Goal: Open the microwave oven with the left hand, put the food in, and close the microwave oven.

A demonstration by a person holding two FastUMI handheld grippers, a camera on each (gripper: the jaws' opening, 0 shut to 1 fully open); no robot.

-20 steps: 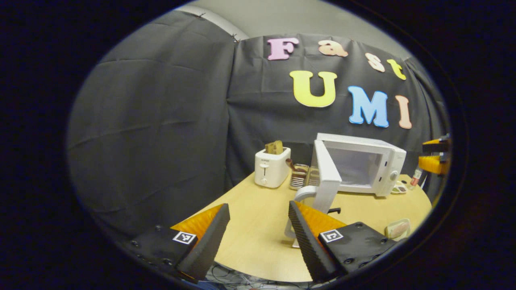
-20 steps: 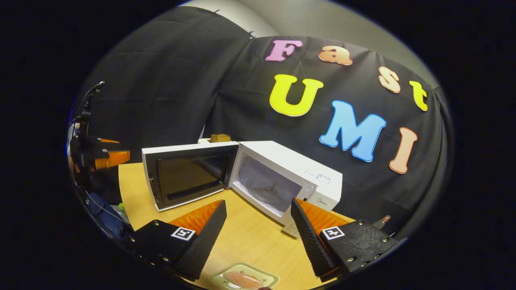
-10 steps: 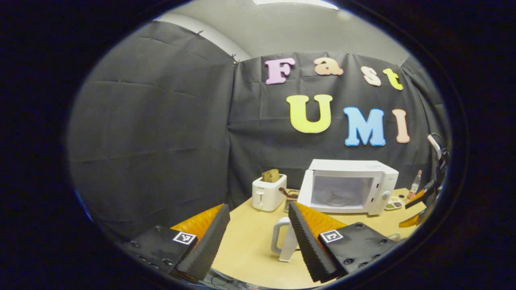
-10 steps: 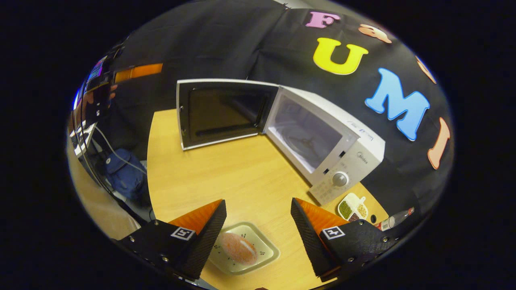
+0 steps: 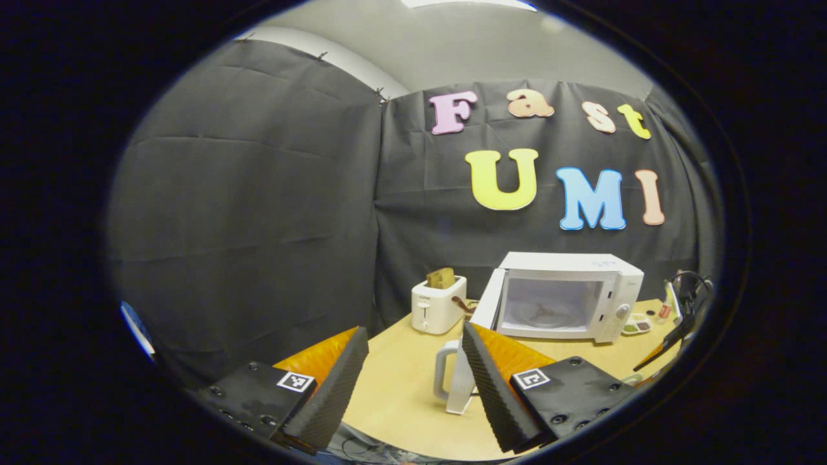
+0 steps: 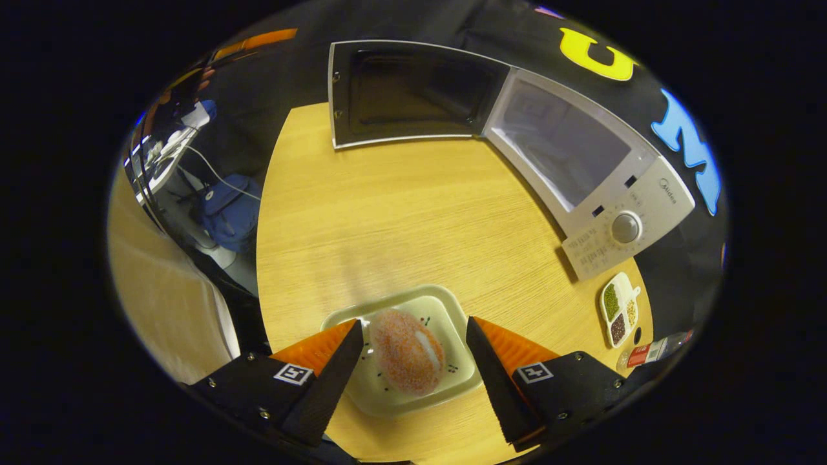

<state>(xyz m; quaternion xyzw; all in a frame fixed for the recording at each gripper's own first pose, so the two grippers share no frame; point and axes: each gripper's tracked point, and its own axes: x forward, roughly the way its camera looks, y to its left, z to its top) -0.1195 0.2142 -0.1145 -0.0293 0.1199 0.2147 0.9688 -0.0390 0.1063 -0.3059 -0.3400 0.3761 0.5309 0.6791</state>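
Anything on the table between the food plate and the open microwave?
No. In the right gripper view, bare table lies between the plate and the microwave, door open.

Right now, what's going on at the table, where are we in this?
The microwave stands with its door swung wide open and its chamber bare. The right gripper is open, poised over the plate, its fingers either side of the food without gripping it. The left gripper is open too, held back from the oven, with a white kettle just beyond its fingers. The food isn't in yet.
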